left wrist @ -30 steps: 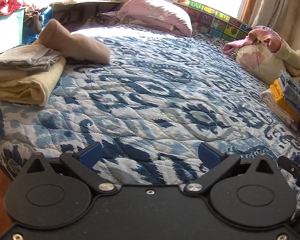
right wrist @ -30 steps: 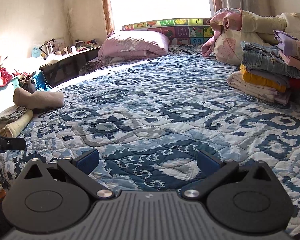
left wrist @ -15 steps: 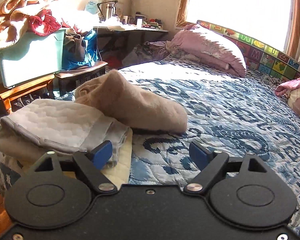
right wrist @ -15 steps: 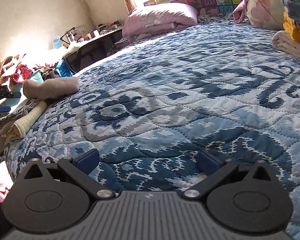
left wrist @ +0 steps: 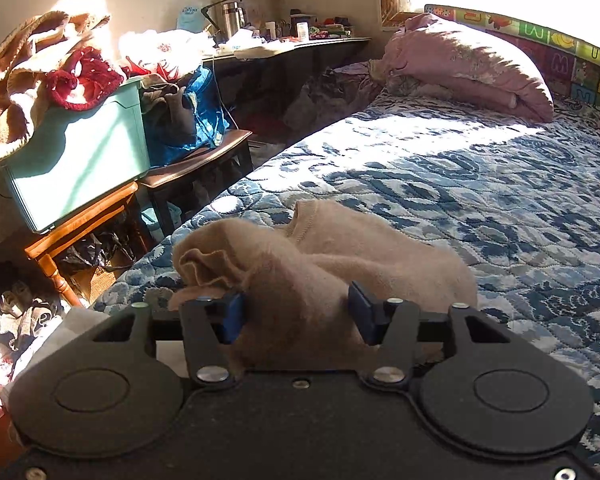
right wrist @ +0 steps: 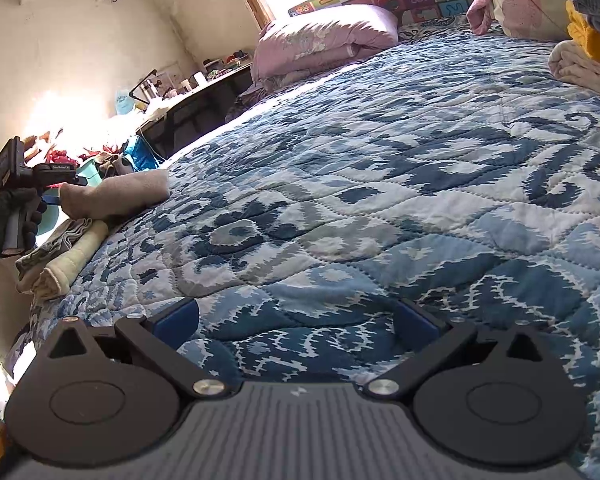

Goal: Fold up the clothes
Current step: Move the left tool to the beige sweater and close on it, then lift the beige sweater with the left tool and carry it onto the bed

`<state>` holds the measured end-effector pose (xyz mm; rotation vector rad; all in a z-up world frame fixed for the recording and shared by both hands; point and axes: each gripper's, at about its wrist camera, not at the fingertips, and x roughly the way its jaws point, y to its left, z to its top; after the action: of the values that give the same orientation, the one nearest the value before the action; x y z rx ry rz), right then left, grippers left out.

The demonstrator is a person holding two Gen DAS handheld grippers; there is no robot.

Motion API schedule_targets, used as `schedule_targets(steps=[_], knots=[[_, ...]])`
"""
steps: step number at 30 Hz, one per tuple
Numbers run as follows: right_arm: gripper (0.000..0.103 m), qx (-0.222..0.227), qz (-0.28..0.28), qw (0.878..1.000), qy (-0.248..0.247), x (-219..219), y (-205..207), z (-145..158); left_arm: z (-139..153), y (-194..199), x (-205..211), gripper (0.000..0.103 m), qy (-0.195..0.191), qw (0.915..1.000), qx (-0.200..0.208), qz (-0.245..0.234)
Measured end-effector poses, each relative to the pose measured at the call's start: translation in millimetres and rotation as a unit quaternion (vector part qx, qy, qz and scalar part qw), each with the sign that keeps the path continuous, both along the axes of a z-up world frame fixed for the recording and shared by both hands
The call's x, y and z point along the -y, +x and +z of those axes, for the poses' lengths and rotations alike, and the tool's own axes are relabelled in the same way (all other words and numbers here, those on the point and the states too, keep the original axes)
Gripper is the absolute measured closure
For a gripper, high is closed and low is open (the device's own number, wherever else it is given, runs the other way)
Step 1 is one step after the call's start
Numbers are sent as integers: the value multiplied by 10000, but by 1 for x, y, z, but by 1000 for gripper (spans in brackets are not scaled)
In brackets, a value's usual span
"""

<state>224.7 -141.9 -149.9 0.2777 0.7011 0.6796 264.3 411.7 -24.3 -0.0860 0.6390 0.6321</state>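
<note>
In the left wrist view, the left tongs [left wrist: 296, 312] have just been closing around the tan sweater [left wrist: 340, 256], which lies bunched at the bed's [left wrist: 500, 184] left edge. Both blue pads [left wrist: 233, 314] press into the near end of the bundle, so the sweater appears gripped there. Its long axis runs away from the tongs and to the right, toward the middle of the bed. Beyond the edge stand a teal bin [left wrist: 76, 160] heaped with clothes and a pink pillow [left wrist: 468, 68] at the head of the bed.

In the right wrist view, the right tongs [right wrist: 296, 324] stand wide open with nothing between them, low over the bare quilt near the bed's front edge. The sweater [right wrist: 116, 196] lies well apart to their left, by the left edge, with the left tongs [right wrist: 52, 199] and the gloved hand [right wrist: 8, 220] at its outer end. Folded towels [right wrist: 60, 256] lie just beside it. The left hand is far nearer; judging from this, the sweater must come rightward onto open quilt before the right tongs can help.
</note>
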Motion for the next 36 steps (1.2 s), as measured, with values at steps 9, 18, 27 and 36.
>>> schedule_targets(steps=[9,18,27,36], knots=[[1,-171,-114,9991,367,13,4,6,39,7,46,84,-325,9943,575,-833],[1,-40,-638,9943,858,57,9,24,112,38,167,87,-736,9657,1361,-2087],[1,-163,-1221,9813,1482,114,11,23,152,53,308,88,-1374,9023,1928,-3602],[1,-217,-1937,9564,2176,182,8,22,38,-40,329,87,-1711,8755,820,-4445]])
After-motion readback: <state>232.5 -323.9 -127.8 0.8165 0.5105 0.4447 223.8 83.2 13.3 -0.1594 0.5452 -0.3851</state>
